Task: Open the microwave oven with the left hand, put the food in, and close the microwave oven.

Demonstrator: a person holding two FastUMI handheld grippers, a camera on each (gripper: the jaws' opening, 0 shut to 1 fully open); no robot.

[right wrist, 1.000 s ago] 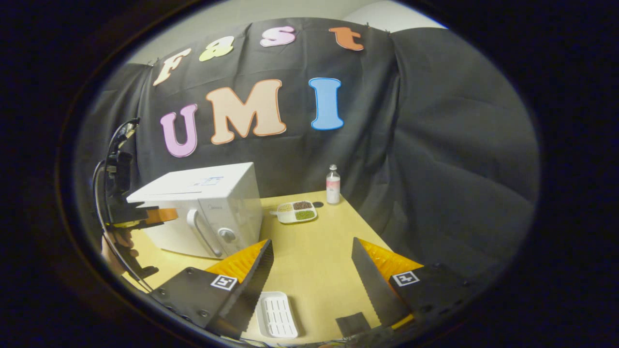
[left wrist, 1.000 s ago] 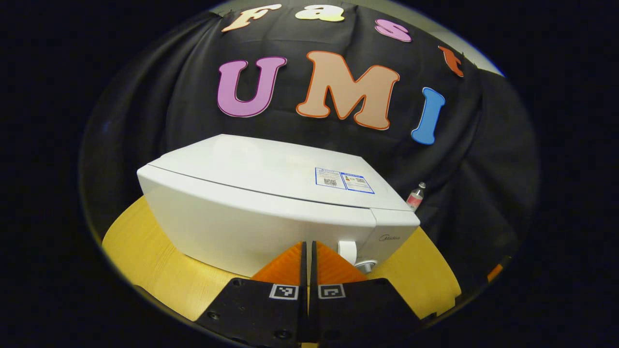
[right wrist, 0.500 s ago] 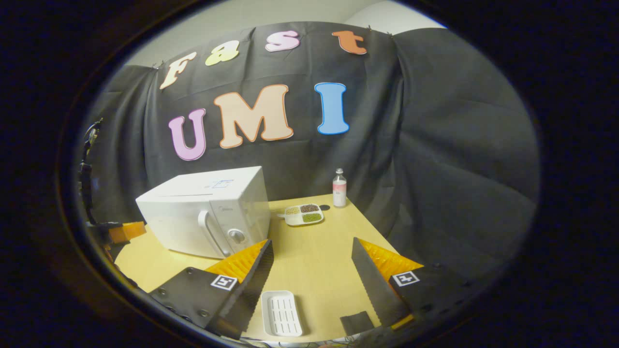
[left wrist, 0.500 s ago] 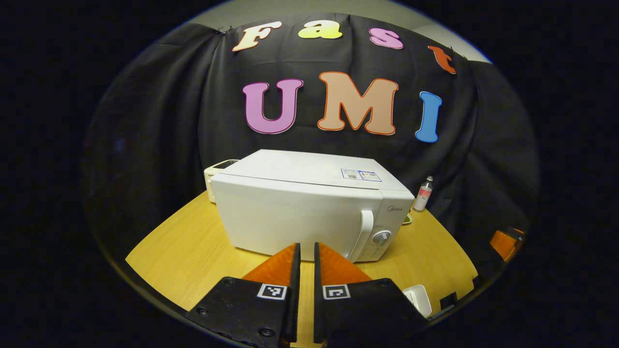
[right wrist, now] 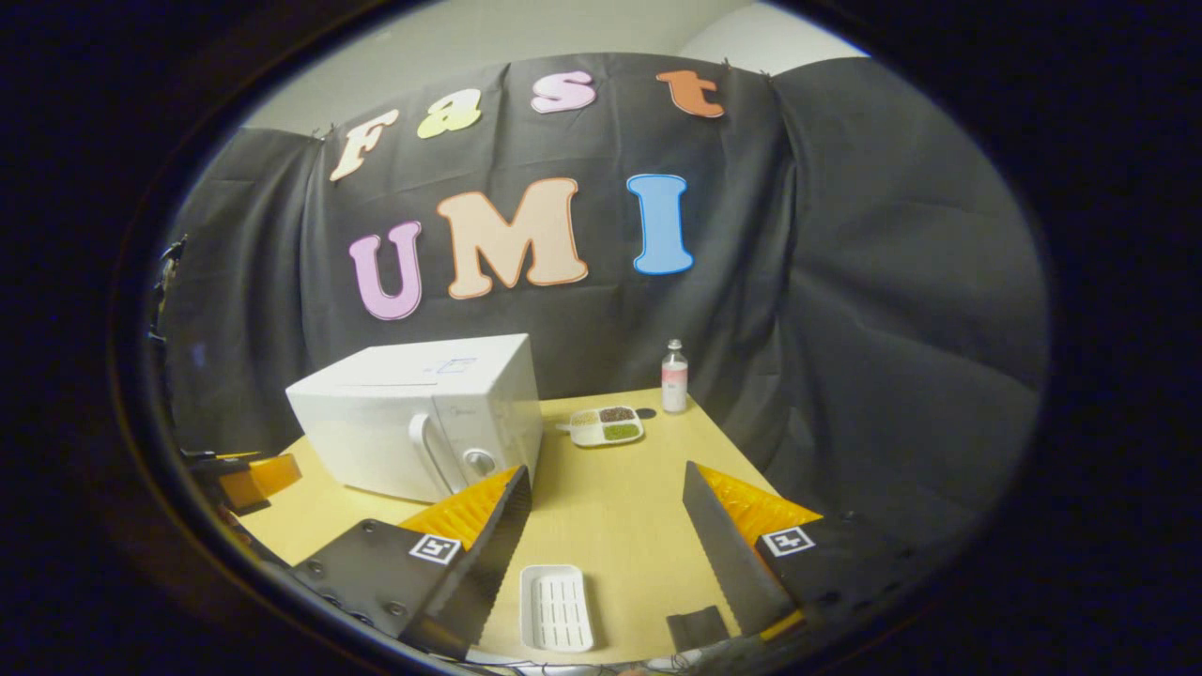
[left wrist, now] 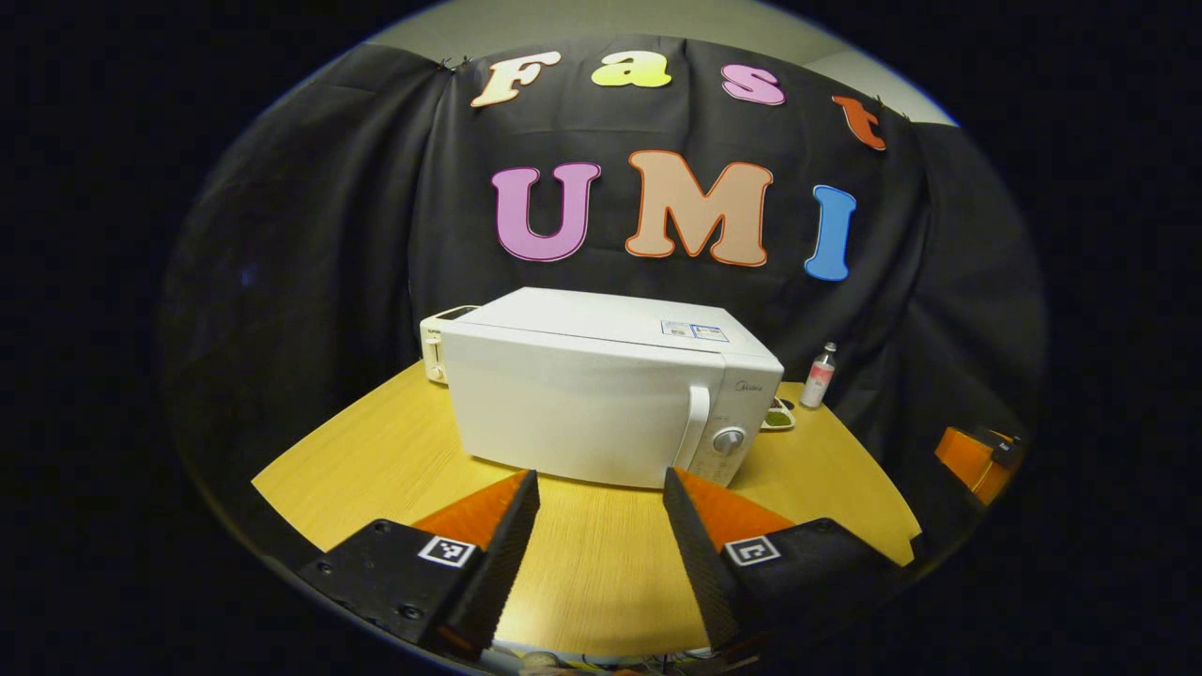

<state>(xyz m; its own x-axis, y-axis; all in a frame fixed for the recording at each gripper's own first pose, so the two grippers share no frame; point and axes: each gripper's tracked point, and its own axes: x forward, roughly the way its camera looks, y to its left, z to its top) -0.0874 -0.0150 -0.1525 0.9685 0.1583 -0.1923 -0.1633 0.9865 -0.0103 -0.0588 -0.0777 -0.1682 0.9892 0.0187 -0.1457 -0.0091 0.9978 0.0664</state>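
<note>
A white microwave oven (left wrist: 601, 399) (right wrist: 413, 413) stands on the wooden table (left wrist: 376, 451) with its door closed and its vertical handle (left wrist: 695, 424) on the right side of the front. A divided food tray (right wrist: 608, 425) with several fillings lies behind it to the right. My left gripper (left wrist: 599, 488) is open, pulled back in front of the door, holding nothing. My right gripper (right wrist: 606, 483) is open and empty above the table's near right part. The left gripper (right wrist: 249, 474) shows at the left edge of the right gripper view.
A small bottle (right wrist: 673, 377) (left wrist: 819, 374) stands at the back near the cloth wall. A white slotted tray (right wrist: 556, 607) and a small dark block (right wrist: 697, 627) lie near the front edge. A cream appliance (left wrist: 441, 333) sits behind the microwave's left end.
My left gripper has drawn back from the microwave and gone from shut to open. The right gripper has stayed open and shifted only slightly.
</note>
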